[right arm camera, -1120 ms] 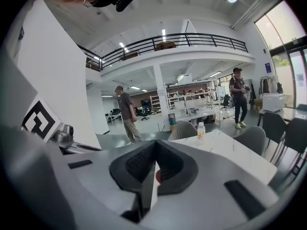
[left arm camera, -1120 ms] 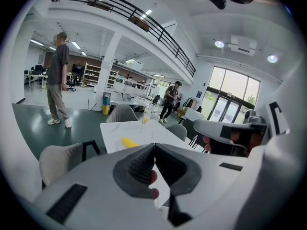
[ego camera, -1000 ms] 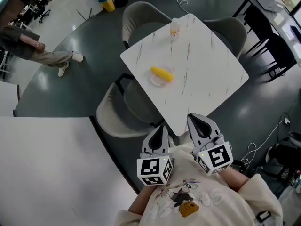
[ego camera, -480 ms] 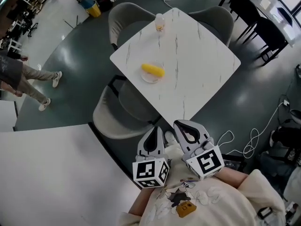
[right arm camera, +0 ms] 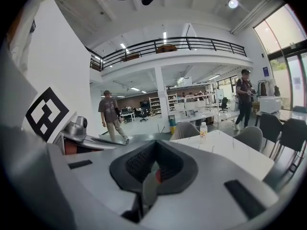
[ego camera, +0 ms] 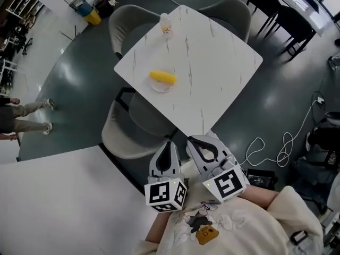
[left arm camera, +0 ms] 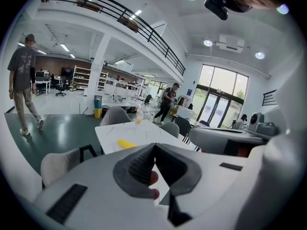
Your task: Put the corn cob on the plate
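The yellow corn cob (ego camera: 163,78) lies on a small pale plate (ego camera: 161,86) near the left edge of the white marble table (ego camera: 212,73). In the left gripper view the corn cob (left arm camera: 126,143) shows far ahead on the table (left arm camera: 115,130). Both grippers are held close to the person's chest, well short of the table's near corner. The left gripper (ego camera: 169,145) is shut with nothing in it, and its jaws meet in the left gripper view (left arm camera: 153,150). The right gripper (ego camera: 199,142) is also shut and empty, as its own view (right arm camera: 155,148) shows.
A small bottle (ego camera: 166,23) stands at the table's far corner. Grey chairs (ego camera: 125,132) ring the table. A white tabletop (ego camera: 58,195) fills the lower left. A cable (ego camera: 276,142) lies on the floor at right. A person's legs (ego camera: 24,118) show at far left.
The head view has swung, so table and corn sit higher and further left. The right gripper drifted left, closer to the left one. Both stay shut. The walking person has moved left.
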